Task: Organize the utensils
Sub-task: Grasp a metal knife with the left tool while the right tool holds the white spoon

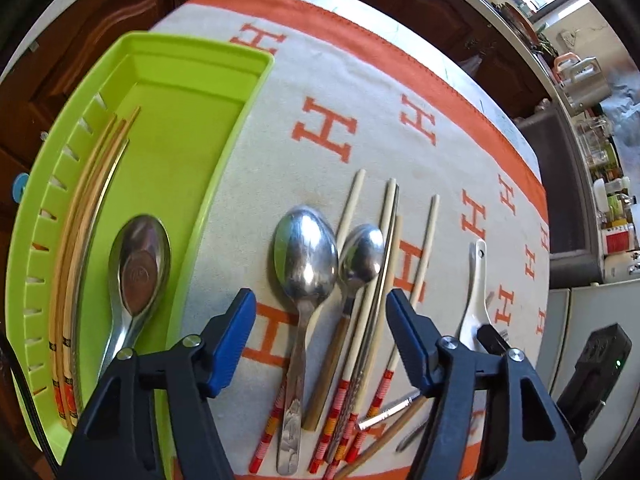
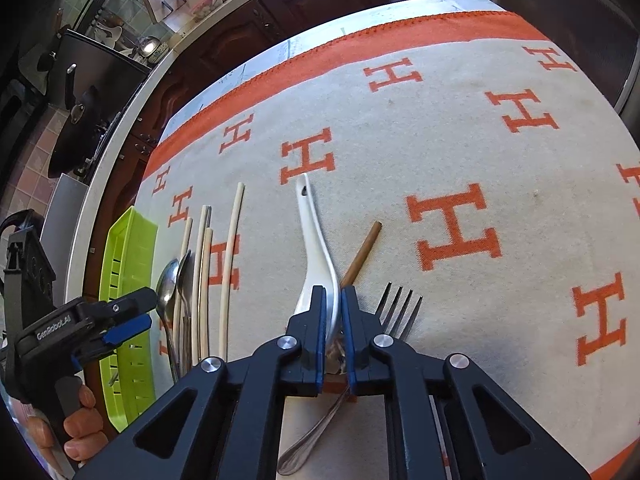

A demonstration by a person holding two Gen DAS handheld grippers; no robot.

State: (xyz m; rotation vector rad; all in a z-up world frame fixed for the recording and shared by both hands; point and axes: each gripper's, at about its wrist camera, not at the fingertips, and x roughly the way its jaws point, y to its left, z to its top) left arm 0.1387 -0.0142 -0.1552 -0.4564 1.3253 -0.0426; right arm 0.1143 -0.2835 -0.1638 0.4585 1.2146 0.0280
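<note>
Right gripper point(image 2: 341, 320) is down on the white ceramic soup spoon point(image 2: 316, 248), jaws pinched on the rim of its bowl, with the handle running away across the cream cloth with orange H letters point(image 2: 460, 128). The spoon lies well to the right of the lime-green plastic tray point(image 2: 132, 240), beside a steel fork point(image 2: 400, 312) and a brown wooden stick point(image 2: 362, 252). My read: glazed ceramic is hard, slick and chippable, and a rim pinch lets that long handle swing, so lift gently.

Left gripper point(image 1: 320, 332) hangs spread over the pile just right of the tray: a large steel spoon point(image 1: 306, 256), a smaller steel spoon with a wooden handle point(image 1: 360, 256) and pale chopsticks with red-patterned ends point(image 1: 424, 264). Nothing is pinched there. The steel spoons look stiff and smooth; the narrow neck below the bowl seems the surest hold. Inside the tray sit a steel spoon point(image 1: 140, 264) and bamboo chopsticks point(image 1: 92, 200).
</note>
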